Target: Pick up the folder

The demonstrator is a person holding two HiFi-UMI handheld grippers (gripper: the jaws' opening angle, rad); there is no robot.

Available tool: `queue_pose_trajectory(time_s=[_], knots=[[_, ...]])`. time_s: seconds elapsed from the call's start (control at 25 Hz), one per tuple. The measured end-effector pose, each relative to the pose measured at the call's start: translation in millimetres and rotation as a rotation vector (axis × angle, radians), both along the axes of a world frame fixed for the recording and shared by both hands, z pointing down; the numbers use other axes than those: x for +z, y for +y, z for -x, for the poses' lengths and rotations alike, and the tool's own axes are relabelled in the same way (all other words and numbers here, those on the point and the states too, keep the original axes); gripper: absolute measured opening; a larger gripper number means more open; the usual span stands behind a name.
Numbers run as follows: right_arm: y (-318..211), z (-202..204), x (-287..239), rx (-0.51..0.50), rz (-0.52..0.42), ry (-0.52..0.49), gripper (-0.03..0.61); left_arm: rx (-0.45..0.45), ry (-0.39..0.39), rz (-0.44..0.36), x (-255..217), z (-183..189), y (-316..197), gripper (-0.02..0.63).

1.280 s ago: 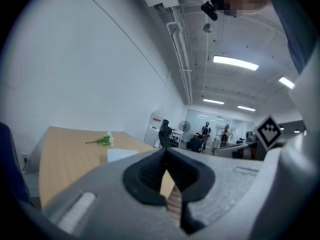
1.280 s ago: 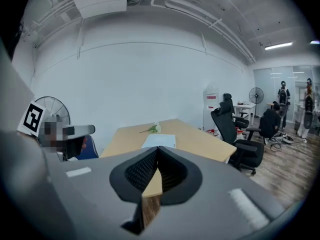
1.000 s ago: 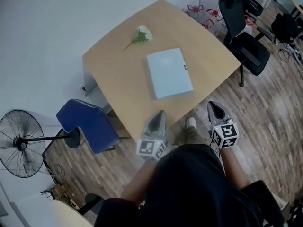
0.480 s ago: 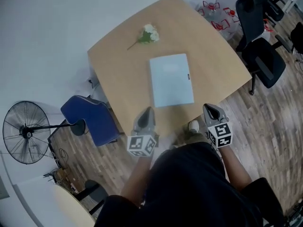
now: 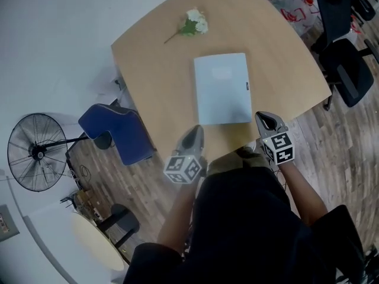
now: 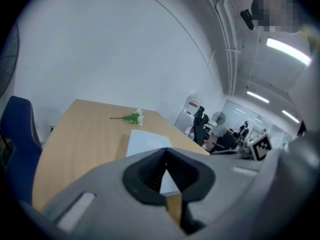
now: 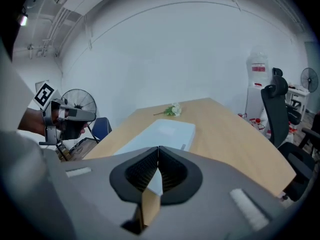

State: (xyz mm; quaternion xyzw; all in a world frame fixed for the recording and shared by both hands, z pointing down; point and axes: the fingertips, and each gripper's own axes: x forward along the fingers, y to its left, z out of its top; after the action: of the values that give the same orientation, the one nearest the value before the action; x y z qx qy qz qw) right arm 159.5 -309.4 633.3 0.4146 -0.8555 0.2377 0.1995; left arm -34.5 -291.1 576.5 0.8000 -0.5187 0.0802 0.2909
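Observation:
A pale blue folder (image 5: 222,89) lies flat in the middle of the light wooden table (image 5: 154,70); it also shows in the left gripper view as the folder (image 6: 145,141) and in the right gripper view as the folder (image 7: 160,134). My left gripper (image 5: 196,131) hovers at the table's near edge, just left of the folder's near corner, shut and empty. My right gripper (image 5: 265,118) is at the near edge just right of the folder, also shut with nothing held. The jaws of both meet at the tips in their own views.
A small sprig of white flowers (image 5: 193,23) lies on the far part of the table. A blue chair (image 5: 118,134) and a standing fan (image 5: 35,152) are at the left. Black office chairs (image 5: 346,46) stand at the right on the wooden floor.
Both grippers have moved forward and down toward the table's near edge, ending on either side of the folder's near end. The head view has shifted, so the table sits higher in the picture.

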Motion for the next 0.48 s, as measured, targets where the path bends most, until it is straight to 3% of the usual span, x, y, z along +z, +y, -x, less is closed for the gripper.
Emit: queue_pose_trajectory(time_s=[0.16,0.36,0.48], knots=[[-11.6,13.0,11.2,0.037,0.032,0.009,0.0,-0.018,0.004,0.005,25.1,20.4,-13.6,0.003],[-18.3,18.8,28.5,0.126,0.096,0.008,0.002,-0.018,0.03,0.071,55.5,37.1,-31.6,0.003],[-23.3,28.4,46.3,0.099,0.128,-0.011,0.079,-0.016,0.007,0.098,76.9,44.0,-43.9,0.003]])
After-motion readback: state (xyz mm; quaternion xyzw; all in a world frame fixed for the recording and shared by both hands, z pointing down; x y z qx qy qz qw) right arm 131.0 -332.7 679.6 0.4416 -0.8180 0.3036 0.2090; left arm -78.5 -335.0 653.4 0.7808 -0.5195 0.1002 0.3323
